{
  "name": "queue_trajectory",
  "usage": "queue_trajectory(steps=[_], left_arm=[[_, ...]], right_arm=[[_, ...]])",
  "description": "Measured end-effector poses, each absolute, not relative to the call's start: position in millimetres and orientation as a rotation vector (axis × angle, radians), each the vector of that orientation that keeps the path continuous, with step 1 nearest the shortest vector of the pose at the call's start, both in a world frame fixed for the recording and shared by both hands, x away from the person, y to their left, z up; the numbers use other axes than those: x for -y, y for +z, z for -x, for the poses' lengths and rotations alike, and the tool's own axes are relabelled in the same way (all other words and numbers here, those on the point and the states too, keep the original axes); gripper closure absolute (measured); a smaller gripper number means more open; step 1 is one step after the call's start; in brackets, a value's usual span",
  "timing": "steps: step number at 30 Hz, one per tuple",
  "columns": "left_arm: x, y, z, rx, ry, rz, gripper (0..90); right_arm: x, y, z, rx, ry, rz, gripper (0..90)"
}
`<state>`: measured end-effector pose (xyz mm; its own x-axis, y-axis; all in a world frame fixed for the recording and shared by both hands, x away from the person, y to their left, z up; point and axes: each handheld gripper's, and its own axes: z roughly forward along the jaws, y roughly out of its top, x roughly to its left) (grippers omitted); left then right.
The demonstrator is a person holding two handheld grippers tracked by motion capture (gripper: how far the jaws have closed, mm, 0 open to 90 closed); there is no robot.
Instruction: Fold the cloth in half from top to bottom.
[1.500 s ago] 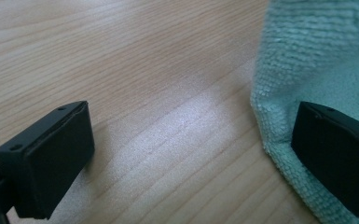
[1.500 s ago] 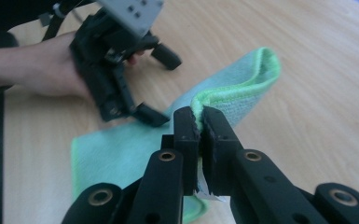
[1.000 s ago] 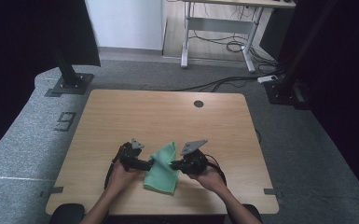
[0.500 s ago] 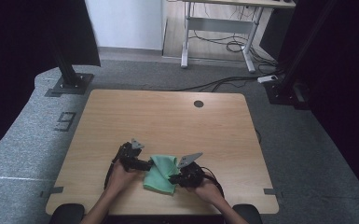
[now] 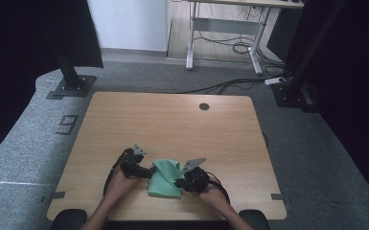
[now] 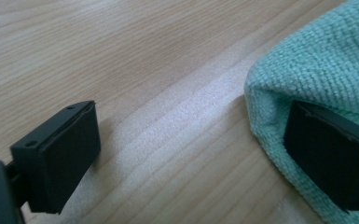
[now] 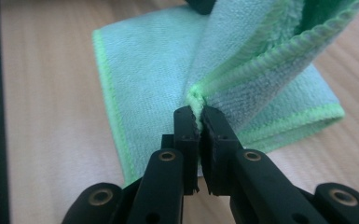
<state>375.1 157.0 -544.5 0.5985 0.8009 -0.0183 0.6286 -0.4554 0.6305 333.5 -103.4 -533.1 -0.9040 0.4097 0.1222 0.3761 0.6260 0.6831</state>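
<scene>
Step in hand looks like folding the green cloth [image 5: 165,178], lower middle of the high view, near the front edge of the wooden surface [image 5: 172,120].

Right gripper [image 7: 198,122]: fingers clenched on a corner hem of the cloth, the pinched layer lifted in a peak while the rest lies flat beneath. In the high view the right gripper [image 5: 178,182] sits at the cloth's right edge.

Left gripper [image 6: 186,154]: fingers released, wide apart. One finger [image 6: 63,151] rests on bare wood, the other lies on or against the cloth's rounded fold edge; nothing pinched. In the high view the left gripper [image 5: 149,171] is at the cloth's left edge.

Next move, my read: right carries the pinched corner across to meet the opposite edge; left must either pin the fold line or close on its side first, else the whole cloth drags.

Surface: light wood grain, round cable hole [image 5: 204,106] at upper centre, otherwise bare. Room: grey carpet, black curtains left and right, a desk frame with loose cables at the top of the frame.
</scene>
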Motion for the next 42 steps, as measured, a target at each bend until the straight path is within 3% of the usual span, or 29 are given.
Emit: queue_trajectory(steps=[11,19,27,42], left_arm=[[-158.5,-547.5,-396.7,-1.165,0.41,-2.184,0.0],[-167.0,-526.2,-385.0,-1.117,0.38,-2.168,6.1],[-145.0,-491.9,-383.7,-0.995,0.318,-2.129,20.1],[-75.8,-454.0,-400.0,-0.814,0.21,-2.205,36.4]], right_arm=[[103.4,-532.8,-354.0,-2.731,1.121,-0.711,84.6],[110.3,-536.6,-358.7,-2.726,1.2,-0.776,84.1],[114.9,-540.6,-360.1,-2.713,1.274,-0.845,83.3],[118.3,-543.7,-360.8,-2.698,1.327,-0.894,82.9]])
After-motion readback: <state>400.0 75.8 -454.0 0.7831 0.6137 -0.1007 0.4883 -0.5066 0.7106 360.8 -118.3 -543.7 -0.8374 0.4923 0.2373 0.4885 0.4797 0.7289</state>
